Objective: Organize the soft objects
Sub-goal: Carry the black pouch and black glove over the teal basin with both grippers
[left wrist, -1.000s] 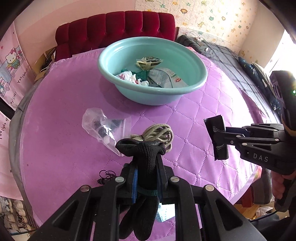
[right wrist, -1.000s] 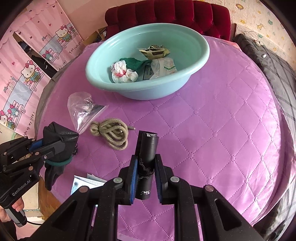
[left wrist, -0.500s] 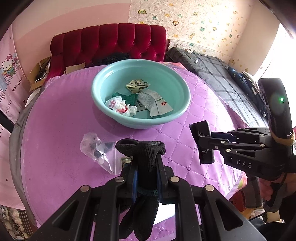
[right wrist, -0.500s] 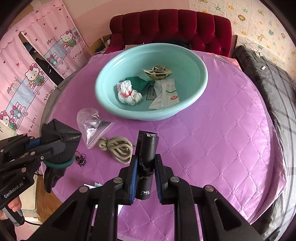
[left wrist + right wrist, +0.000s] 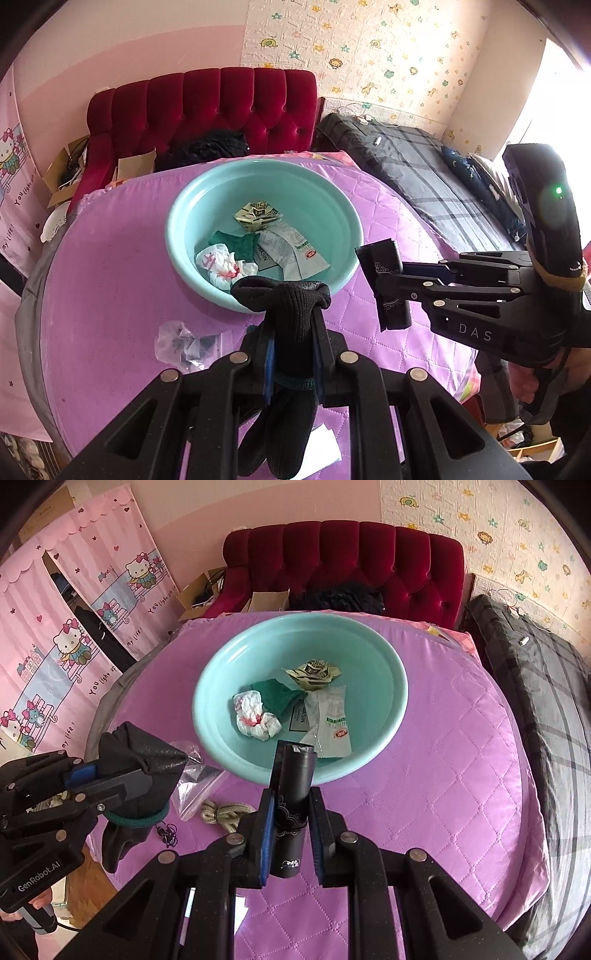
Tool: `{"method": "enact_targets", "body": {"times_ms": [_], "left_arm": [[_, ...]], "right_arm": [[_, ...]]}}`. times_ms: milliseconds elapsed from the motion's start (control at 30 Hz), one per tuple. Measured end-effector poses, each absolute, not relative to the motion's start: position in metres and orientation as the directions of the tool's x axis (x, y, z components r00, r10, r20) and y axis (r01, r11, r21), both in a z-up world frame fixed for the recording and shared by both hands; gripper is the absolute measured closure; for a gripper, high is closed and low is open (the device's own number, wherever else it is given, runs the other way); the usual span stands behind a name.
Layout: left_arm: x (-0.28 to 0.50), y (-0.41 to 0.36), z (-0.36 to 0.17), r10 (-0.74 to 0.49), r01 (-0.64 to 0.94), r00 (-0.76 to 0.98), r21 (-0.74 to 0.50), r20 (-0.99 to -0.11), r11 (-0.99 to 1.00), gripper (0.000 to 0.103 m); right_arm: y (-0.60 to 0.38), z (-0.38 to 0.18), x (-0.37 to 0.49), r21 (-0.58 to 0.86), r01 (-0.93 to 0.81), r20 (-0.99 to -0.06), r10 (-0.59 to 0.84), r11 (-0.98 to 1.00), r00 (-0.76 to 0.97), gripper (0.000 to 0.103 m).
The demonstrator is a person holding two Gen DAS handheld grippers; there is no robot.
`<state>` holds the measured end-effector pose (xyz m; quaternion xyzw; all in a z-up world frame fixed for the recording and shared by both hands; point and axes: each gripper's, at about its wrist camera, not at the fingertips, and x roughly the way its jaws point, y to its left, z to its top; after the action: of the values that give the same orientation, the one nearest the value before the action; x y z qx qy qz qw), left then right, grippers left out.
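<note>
My left gripper [image 5: 293,332] is shut on a black knit glove [image 5: 284,373], held above the purple quilted table [image 5: 110,280] in front of the teal basin [image 5: 177,236]. My right gripper [image 5: 291,812] is shut on a black folded cloth roll with white print [image 5: 293,794], held at the basin's near rim [image 5: 400,709]. Each gripper shows in the other's view: the right one [image 5: 388,288], the left one [image 5: 140,771]. The basin holds a crumpled white tissue [image 5: 255,718], a green cloth [image 5: 275,698], plastic wrappers [image 5: 328,720] and a crumpled packet [image 5: 314,672].
On the table near me lie a clear plastic bag [image 5: 194,790], a coiled beige rope [image 5: 225,810], a small black cord [image 5: 168,834] and a white paper [image 5: 325,446]. A red tufted sofa [image 5: 347,565] stands behind the table. A dark plaid bed [image 5: 546,679] is at the right.
Both grippers have risen and drawn back from the table with their loads; the basin now looks smaller and farther, and more of the room shows. Both grips are unchanged.
</note>
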<state>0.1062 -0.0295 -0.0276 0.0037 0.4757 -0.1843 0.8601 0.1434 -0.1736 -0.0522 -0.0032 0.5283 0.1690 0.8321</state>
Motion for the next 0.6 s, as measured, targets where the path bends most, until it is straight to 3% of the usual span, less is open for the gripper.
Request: {"method": "enact_targets", "body": {"times_ms": [600], "left_arm": [[0.178,-0.039,-0.023,-0.360,0.350,0.480,-0.201,-0.800,0.915,0.086]], "right_arm": [[-0.164,-0.048,0.212,0.169,-0.285,-0.870,0.278,0.944,0.407,0.086]]}}
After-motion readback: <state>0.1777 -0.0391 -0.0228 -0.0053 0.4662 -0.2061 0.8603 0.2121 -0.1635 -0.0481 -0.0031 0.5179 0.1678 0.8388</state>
